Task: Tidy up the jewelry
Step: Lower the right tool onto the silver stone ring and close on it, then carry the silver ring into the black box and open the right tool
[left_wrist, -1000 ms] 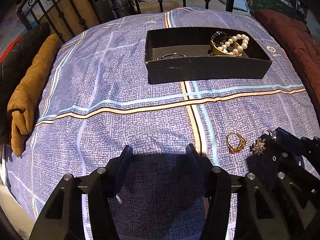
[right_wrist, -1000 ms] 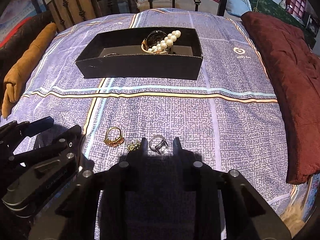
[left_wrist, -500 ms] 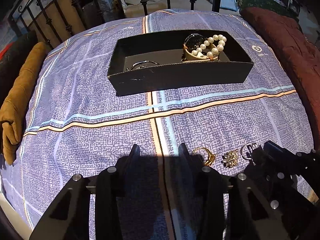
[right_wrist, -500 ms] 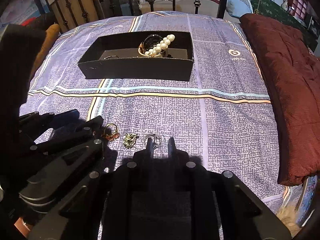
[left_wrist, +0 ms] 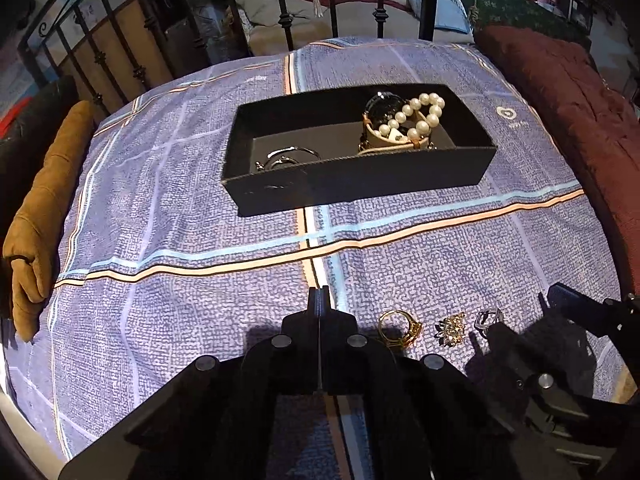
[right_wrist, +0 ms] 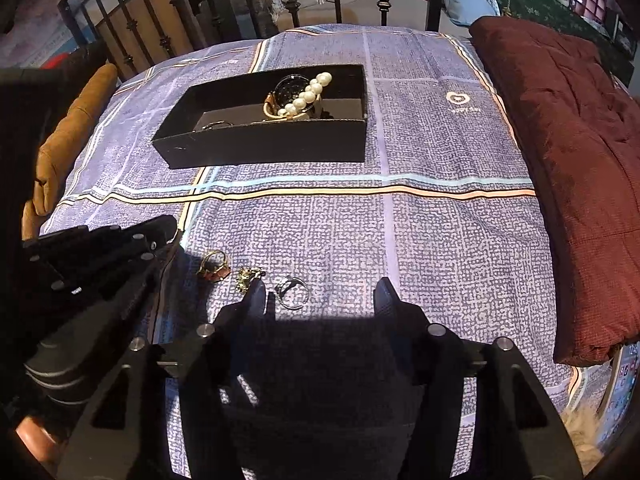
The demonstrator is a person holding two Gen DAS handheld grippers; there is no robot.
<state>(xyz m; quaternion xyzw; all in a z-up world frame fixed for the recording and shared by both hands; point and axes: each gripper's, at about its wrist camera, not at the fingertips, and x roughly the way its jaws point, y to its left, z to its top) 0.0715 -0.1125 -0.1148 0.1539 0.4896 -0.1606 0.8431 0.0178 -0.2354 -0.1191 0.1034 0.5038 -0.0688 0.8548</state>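
A black box (left_wrist: pixel 360 182) (right_wrist: pixel 264 146) sits on the blue bedspread and holds a pearl bracelet (left_wrist: pixel 416 114) (right_wrist: pixel 306 94), a watch and a silver bangle (left_wrist: pixel 288 156). Three pieces lie in a row near me: a gold ring (left_wrist: pixel 398 326) (right_wrist: pixel 214 266), a gold brooch (left_wrist: pixel 452 326) (right_wrist: pixel 248 276) and a silver ring (left_wrist: pixel 488 318) (right_wrist: pixel 292 292). My left gripper (left_wrist: pixel 320 300) is shut and empty, just left of the gold ring. My right gripper (right_wrist: pixel 322 294) is open, its left finger beside the silver ring.
A dark red quilt (right_wrist: pixel 568 152) lies along the right side of the bed. A tan cushion (left_wrist: pixel 44 204) lies at the left edge. A black iron bed frame (left_wrist: pixel 280 12) stands behind the box.
My left gripper has closed and moved right toward the gold ring. My right gripper closed partway, then opened wide; the silver ring still lies on the bedspread.
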